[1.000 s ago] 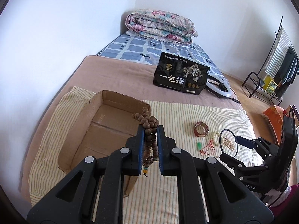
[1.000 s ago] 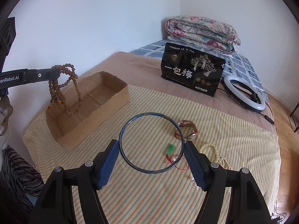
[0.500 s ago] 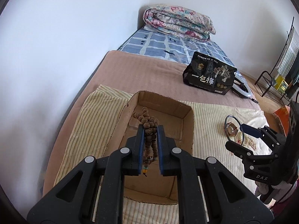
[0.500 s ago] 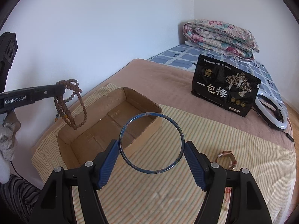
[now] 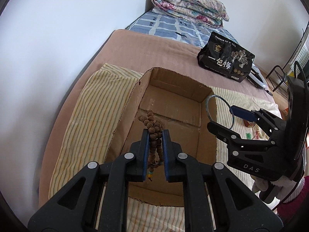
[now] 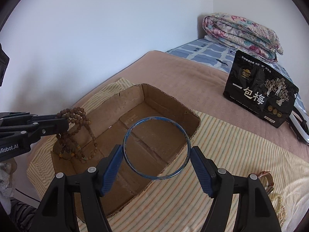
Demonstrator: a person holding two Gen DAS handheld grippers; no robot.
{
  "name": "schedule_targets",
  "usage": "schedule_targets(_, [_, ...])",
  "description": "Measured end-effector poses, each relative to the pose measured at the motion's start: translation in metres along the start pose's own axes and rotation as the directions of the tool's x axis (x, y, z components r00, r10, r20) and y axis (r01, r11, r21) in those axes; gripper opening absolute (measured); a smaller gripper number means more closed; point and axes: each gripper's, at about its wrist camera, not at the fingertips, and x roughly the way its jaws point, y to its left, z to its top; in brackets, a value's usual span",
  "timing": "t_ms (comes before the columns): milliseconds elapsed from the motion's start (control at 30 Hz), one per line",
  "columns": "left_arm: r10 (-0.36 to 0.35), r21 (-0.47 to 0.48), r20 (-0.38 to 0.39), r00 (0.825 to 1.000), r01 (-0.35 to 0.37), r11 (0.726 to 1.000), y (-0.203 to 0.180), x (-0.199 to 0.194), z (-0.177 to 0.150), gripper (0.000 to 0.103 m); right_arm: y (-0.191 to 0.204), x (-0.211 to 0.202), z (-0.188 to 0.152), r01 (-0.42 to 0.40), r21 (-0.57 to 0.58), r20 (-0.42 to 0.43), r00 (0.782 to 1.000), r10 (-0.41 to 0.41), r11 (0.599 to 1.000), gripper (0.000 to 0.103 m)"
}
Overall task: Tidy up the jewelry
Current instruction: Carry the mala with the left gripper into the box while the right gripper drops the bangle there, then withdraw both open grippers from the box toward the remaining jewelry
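Observation:
An open cardboard box (image 5: 174, 75) (image 6: 135, 96) lies on a striped cloth (image 5: 92, 116). My left gripper (image 5: 155, 133) (image 6: 63, 123) is shut on a string of brown wooden beads (image 5: 152, 124) (image 6: 77, 116). The string hangs over the box's near-left end, and its lower loops reach down inside. My right gripper (image 6: 156, 147) (image 5: 221, 116) is shut on a thin blue bangle (image 6: 154, 117) (image 5: 207, 106), one pad on each side of the ring. The bangle hangs above the box's right rim.
A brown watch (image 6: 267, 177), a pale pearl strand (image 6: 280, 208) and a green pendant (image 5: 248, 135) lie on the cloth to the right. A black printed bag (image 5: 226, 61), a white ring light (image 6: 299, 127) and a folded floral quilt (image 5: 189, 9) sit farther back. A white wall borders the left.
Both grippers have moved left from the loose jewelry to over the box. The bead string has sunk into the box, and the bangle has come over its right rim.

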Motion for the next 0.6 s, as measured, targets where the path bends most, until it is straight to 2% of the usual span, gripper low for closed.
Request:
schedule_targets(333, [0.005,0.001,-0.022,1.000,-0.005,1.000,0.003,0.006,-0.001,0.011,0.006,0.026,0.004,0.000,-0.004,-0.028,1.000,0.000,1.000,0.074])
schedule_targets(500, [0.018,0.005,0.004,1.000,-0.018,1.000,0.003,0.002,0.000,0.011,0.004,0.027,0.007,0.003,0.011,-0.035,0.999,-0.003,1.000,0.077])
schedule_targets(567, [0.021,0.007,0.007,1.000,-0.021,1.000,0.002,0.001,0.000,0.022,0.004,0.025,0.007,0.006,0.014,-0.027,1.000,-0.006,1.000,0.082])
schedule_targets(600, [0.019,0.007,0.011,1.000,-0.019,1.000,0.002,0.000,0.000,0.022,0.004,0.024,0.007,0.006,0.014,-0.022,1.000,-0.006,1.000,0.082])
